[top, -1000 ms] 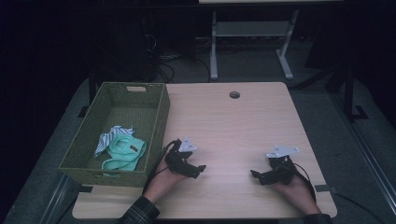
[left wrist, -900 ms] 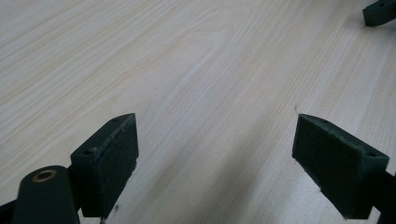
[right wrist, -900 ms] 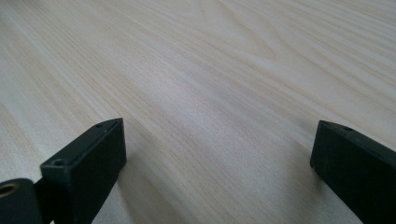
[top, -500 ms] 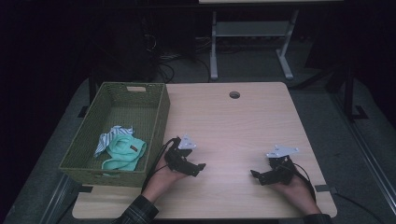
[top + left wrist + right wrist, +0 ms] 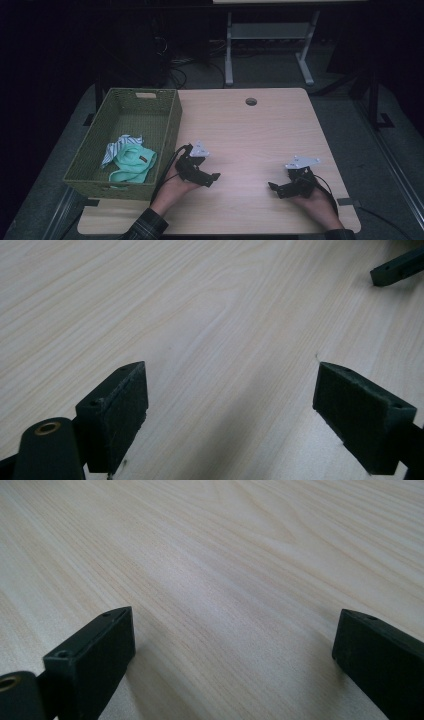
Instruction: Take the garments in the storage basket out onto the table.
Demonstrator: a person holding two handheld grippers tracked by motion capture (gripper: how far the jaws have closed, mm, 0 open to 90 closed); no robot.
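My left gripper (image 5: 212,177) rests low over the wooden table (image 5: 250,130), just right of a green woven basket (image 5: 170,117), and points toward the right. In the left gripper view its jaws stand wide apart over bare wood, and my left gripper (image 5: 230,405) holds nothing. My right gripper (image 5: 274,188) lies near the table's front right and points left. Its jaws are also spread wide in the right gripper view, my right gripper (image 5: 232,650) empty. Inside the basket lie a mint-green cloth (image 5: 131,162) and a striped cloth (image 5: 119,145).
A tip of the other gripper (image 5: 397,266) shows at the top right of the left gripper view. A round cable hole (image 5: 251,101) sits near the table's far edge. Behind the table, a white metal frame (image 5: 270,45) and cables stand on the dark floor.
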